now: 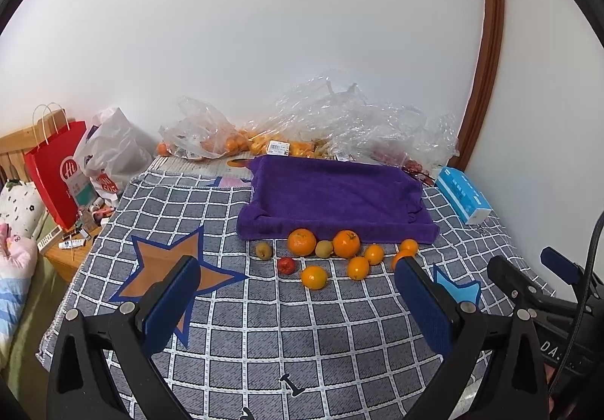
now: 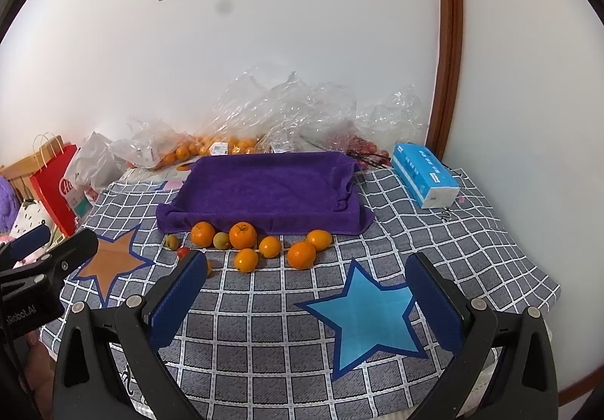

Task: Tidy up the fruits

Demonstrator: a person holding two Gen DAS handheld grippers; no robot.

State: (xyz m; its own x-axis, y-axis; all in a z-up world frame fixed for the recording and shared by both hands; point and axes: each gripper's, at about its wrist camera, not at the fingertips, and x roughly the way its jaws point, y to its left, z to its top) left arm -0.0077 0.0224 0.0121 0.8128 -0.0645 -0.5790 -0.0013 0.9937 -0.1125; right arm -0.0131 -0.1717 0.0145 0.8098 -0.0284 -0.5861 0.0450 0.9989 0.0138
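Observation:
Several oranges lie loose on the checked cloth in front of a purple towel-lined tray. Among them are two small greenish-brown fruits and one small red fruit. The tray holds nothing. My left gripper is open and empty, hovering short of the fruit. My right gripper is also open and empty, above a blue star on the cloth. Each gripper's body shows at the edge of the other's view.
Crumpled clear plastic bags holding more oranges and red fruit line the wall behind the tray. A blue tissue box lies at the back right. A red paper bag stands off the table's left edge.

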